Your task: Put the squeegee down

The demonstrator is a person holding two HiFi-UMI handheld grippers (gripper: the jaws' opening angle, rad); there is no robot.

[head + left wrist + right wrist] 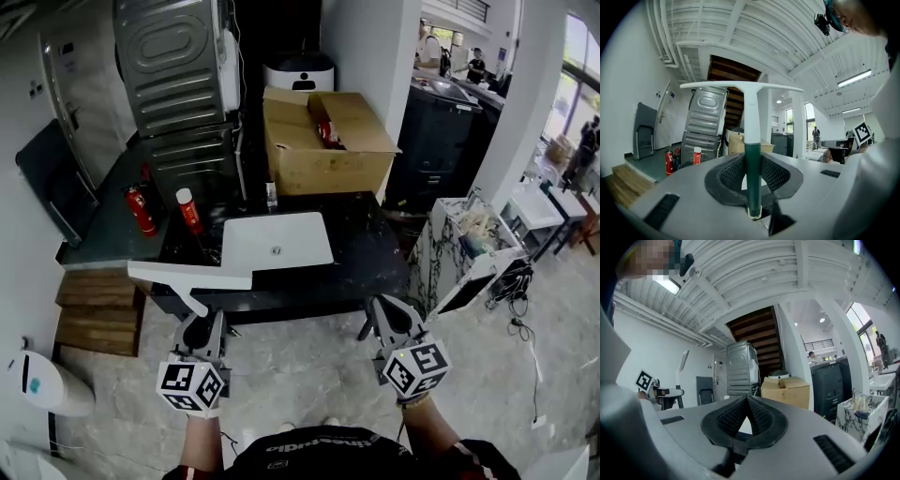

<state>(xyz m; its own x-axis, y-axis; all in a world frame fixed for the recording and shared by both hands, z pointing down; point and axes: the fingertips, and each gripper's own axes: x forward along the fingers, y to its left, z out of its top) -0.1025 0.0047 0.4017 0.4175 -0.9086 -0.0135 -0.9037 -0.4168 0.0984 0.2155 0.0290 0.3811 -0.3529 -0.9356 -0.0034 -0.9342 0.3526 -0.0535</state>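
Head view, looking steeply down: nearest the person, the left gripper (202, 325) and the right gripper (394, 317) are held out level, side by side and well apart, above a pale marble floor (300, 375). The left gripper pinches the squeegee (190, 276) by its handle; in the left gripper view the dark green lower handle sits upright between the two black ribbed pads, which press on it from both sides, and the white upper handle rises to a wide white blade. The squeegee is in the air, its blade crosswise in front of the near left edge of a black counter (366, 253). In the right gripper view the jaws are pressed together at their tips with nothing between them. Set in the counter just beyond the blade is a white sink basin (277, 241). To its left stand a red spray can (189, 210) and a red fire extinguisher (141, 208). Farther back are an open cardboard box (323, 141) and a tall ribbed metal appliance (178, 84).
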